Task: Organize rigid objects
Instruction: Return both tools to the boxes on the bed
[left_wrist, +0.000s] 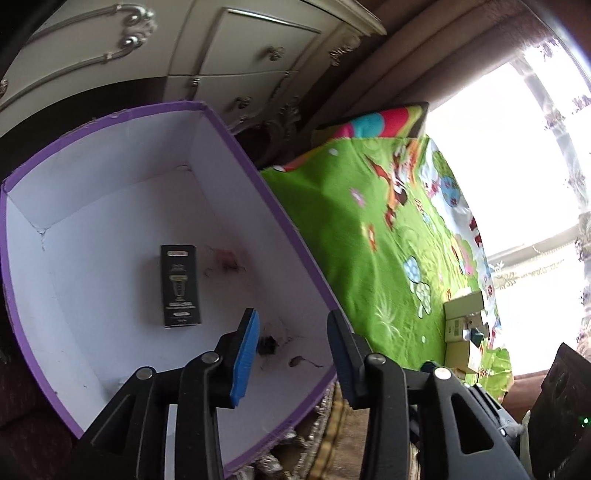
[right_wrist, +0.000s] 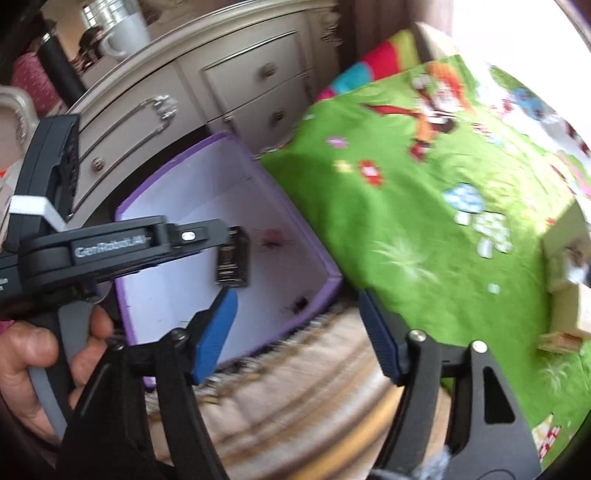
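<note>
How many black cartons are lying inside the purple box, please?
1: a black carton lies flat on the floor of the purple box, near its middle. Nothing else box-like shows there.

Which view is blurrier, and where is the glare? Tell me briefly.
Right wrist view: motion blur smears the green blanket and black carton. Left wrist view: sharper, carton print nearly legible, but the window is blown out white; fisheye bends the purple box rim.

Green cartoon bedspread (left_wrist: 369, 258); pale cartons (left_wrist: 463, 332), seemingly stacked, near corner.
</note>
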